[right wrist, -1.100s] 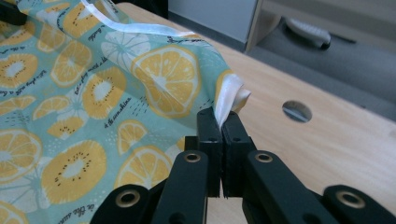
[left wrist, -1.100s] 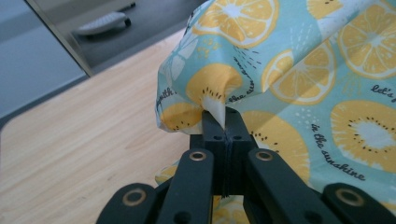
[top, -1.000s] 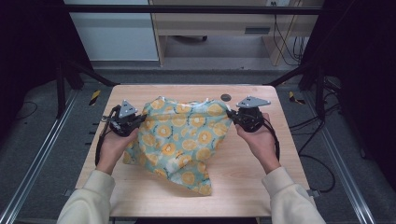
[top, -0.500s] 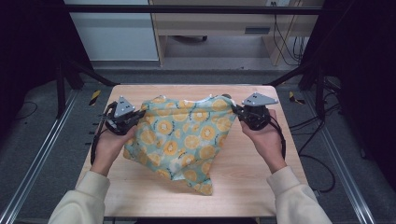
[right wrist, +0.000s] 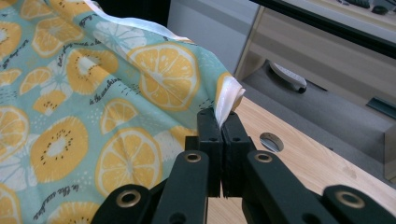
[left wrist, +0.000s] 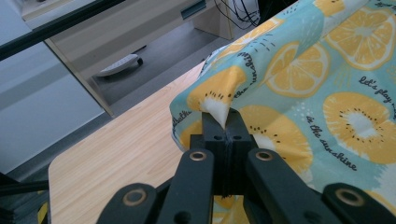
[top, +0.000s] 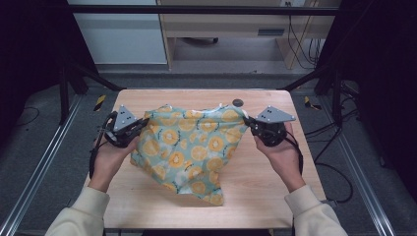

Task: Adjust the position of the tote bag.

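Observation:
A teal cloth (top: 192, 147) printed with orange slices is stretched above the wooden table (top: 265, 196) between the two grippers. My left gripper (top: 142, 124) is shut on its left corner, and my right gripper (top: 247, 122) is shut on its right corner. In the left gripper view the jaws pinch a fold of the cloth (left wrist: 299, 84) at the left gripper (left wrist: 223, 122) tips. In the right gripper view the white-edged corner of the cloth (right wrist: 116, 98) sits clamped in the right gripper (right wrist: 219, 119). The lower end of the cloth hangs down to the table near the front.
A small dark round hole (top: 238, 103) lies in the table behind the cloth, seen as a hole (right wrist: 271, 141) past the right jaws. Metal frame rails (top: 34, 172) run along both sides. Cabinets and cables stand beyond the far edge.
Both hands have moved apart and slightly up, pulling the cloth wider and flatter between the grippers. Both grips on the corners have held.

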### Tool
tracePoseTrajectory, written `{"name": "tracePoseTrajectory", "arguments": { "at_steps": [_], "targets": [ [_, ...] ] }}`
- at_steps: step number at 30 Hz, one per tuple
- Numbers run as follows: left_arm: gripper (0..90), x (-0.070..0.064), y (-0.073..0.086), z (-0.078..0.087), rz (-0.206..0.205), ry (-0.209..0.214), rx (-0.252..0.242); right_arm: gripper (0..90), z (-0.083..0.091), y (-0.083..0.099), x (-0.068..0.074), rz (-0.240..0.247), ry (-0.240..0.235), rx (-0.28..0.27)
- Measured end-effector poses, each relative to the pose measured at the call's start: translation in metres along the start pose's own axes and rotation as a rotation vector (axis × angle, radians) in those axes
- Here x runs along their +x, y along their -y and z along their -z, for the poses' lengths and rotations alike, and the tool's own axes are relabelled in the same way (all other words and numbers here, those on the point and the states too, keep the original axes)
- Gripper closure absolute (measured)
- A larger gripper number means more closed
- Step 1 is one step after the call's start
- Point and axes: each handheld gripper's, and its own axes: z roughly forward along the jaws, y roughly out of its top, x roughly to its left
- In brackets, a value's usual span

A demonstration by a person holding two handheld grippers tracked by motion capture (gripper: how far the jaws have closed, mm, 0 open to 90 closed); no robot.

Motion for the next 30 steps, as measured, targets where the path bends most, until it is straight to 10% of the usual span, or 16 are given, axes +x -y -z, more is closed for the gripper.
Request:
{"name": "tracePoseTrajectory", "arguments": {
  "at_steps": [30],
  "targets": [
    [90.0,-0.035,0.055,0.041,0.002,-0.064,-0.127,89.2,0.040,0.029,0.042,0.050,-0.063,-0.094]
  ]
}}
